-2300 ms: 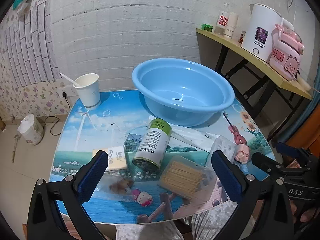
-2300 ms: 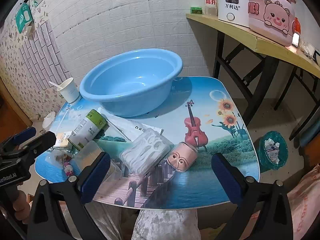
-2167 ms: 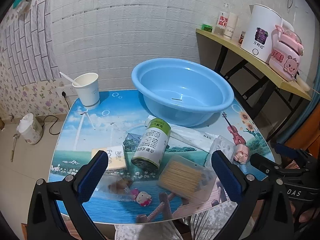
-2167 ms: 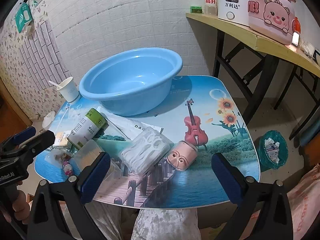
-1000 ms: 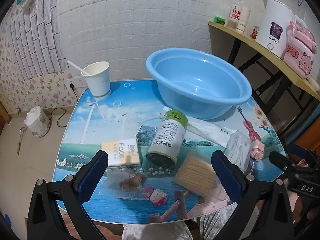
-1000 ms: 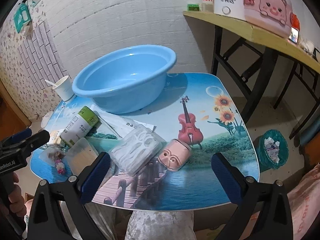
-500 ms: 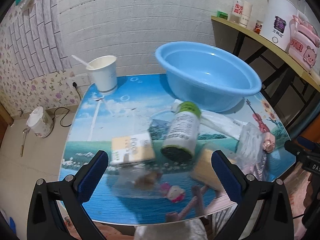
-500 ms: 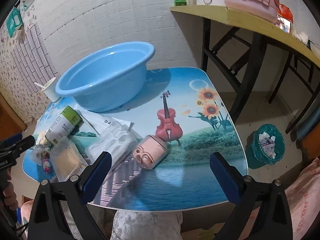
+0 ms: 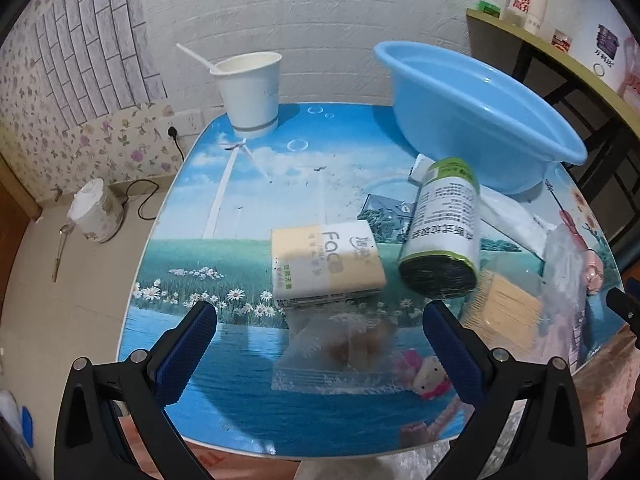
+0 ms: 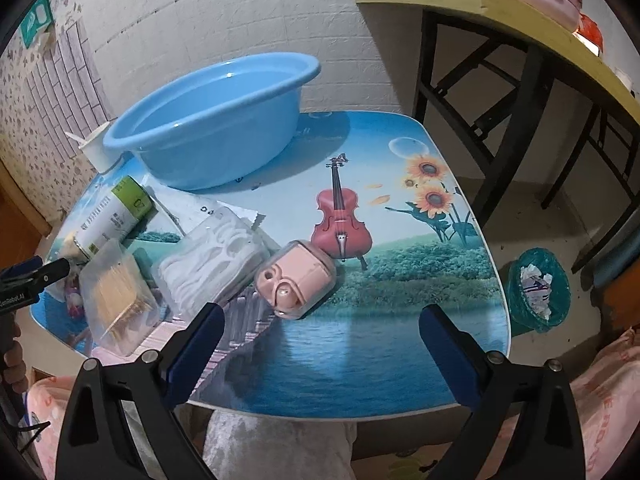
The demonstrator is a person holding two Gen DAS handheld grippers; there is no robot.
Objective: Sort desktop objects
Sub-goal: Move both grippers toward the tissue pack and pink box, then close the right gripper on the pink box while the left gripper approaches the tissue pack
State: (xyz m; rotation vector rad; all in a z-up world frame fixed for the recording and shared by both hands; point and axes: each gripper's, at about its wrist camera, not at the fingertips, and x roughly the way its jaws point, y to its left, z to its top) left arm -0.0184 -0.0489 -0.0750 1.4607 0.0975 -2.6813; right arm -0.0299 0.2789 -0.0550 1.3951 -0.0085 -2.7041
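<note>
An empty blue basin (image 10: 208, 128) sits at the table's (image 10: 380, 352) back. Before it lie a tissue pack (image 9: 326, 266), bottle (image 9: 442, 236), toothpick box (image 10: 116, 292) and pink case (image 10: 296, 278), all unsorted. Left gripper (image 9: 320, 352) and right gripper (image 10: 320, 348) hover near the table's front edge, jaws apart, holding nothing.

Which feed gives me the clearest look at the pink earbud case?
The right wrist view: the pink earbud case lies whole and sharp near the table's front edge, just ahead of the open right gripper. The left wrist view catches only a blurred pink sliver at its far right, behind a clear bag.
</note>
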